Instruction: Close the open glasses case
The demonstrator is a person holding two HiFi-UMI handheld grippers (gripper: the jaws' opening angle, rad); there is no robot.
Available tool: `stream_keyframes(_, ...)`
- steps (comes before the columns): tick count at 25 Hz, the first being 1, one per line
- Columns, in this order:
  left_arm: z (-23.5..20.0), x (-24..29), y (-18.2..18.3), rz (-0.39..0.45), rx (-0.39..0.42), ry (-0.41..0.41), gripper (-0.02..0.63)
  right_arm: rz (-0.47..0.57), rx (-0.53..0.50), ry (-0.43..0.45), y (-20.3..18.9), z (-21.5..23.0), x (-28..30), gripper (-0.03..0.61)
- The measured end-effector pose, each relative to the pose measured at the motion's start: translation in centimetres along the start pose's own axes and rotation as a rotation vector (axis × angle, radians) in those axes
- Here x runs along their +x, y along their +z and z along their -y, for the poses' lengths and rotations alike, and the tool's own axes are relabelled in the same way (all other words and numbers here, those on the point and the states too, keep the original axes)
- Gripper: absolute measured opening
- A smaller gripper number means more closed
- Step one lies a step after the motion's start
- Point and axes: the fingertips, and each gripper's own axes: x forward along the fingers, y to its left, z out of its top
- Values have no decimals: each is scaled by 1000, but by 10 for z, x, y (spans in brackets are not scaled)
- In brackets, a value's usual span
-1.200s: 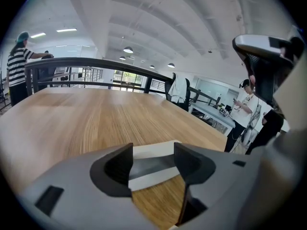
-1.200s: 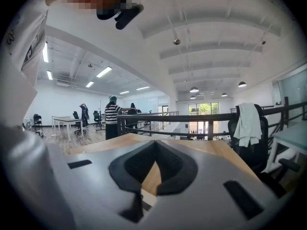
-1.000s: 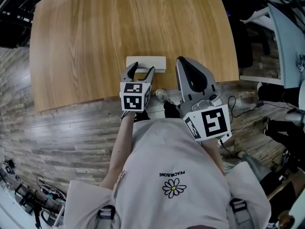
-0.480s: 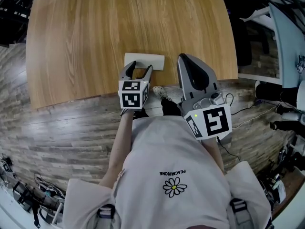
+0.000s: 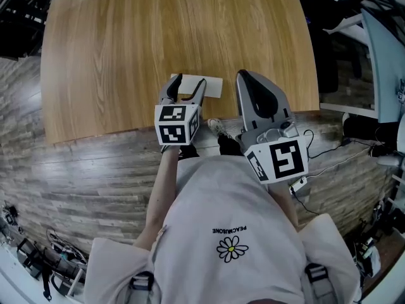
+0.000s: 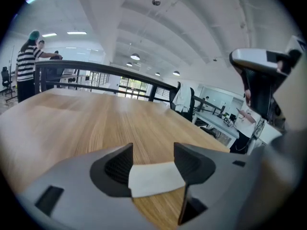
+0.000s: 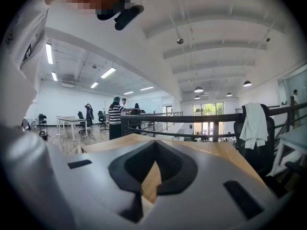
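Observation:
A flat white glasses case [image 5: 210,87] lies on the wooden table [image 5: 158,37] close to its near edge. My left gripper [image 5: 190,81] is open and reaches over the case, one finger on each side of its left part. In the left gripper view the case [image 6: 156,178] shows as a white slab low between the two dark pads [image 6: 116,166] of the left gripper [image 6: 152,151]. I cannot tell whether the case's lid is up. My right gripper [image 5: 244,76] is shut and hovers just right of the case, empty. Its jaws meet at the tip in the right gripper view [image 7: 154,146].
The table's near edge [image 5: 126,132] runs just below the case, with wood-plank floor [image 5: 76,170] under it. A chair and cables [image 5: 354,138] stand at the right. People stand far off by a railing [image 7: 115,121].
My left gripper has moved forward, so its open fingers now straddle the case. The right gripper has stayed about where it was.

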Motion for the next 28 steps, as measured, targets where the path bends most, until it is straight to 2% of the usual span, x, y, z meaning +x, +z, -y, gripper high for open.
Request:
stream_keyframes(3, 3, -15, 53, 117, 26, -3, 262, 39, -13, 2, 13, 3, 6, 8)
stream_keyframes(7, 11, -54, 139, 323, 104, 15, 261, 101, -22, -8, 34, 8, 12, 8)
stream_keyframes(10, 18, -93, 189, 473, 171, 53, 196, 131, -16, -11, 42, 10, 14, 8)
stream_keyframes(13, 27, -123, 216, 570, 212, 67, 133, 153, -18, -2, 47, 10, 15, 8)
stream_keyframes(16, 29, -142, 228, 631, 262, 112, 20, 183, -22, 6, 55, 7, 18, 8)
stream_keyframes(21, 37, -150, 229, 668, 259, 96, 17, 194, -54, -3, 62, 6, 16, 8)
stream_keyframes(28, 57, -153, 231, 676, 303, 77, 17, 184, -45, -15, 59, 13, 10, 8)
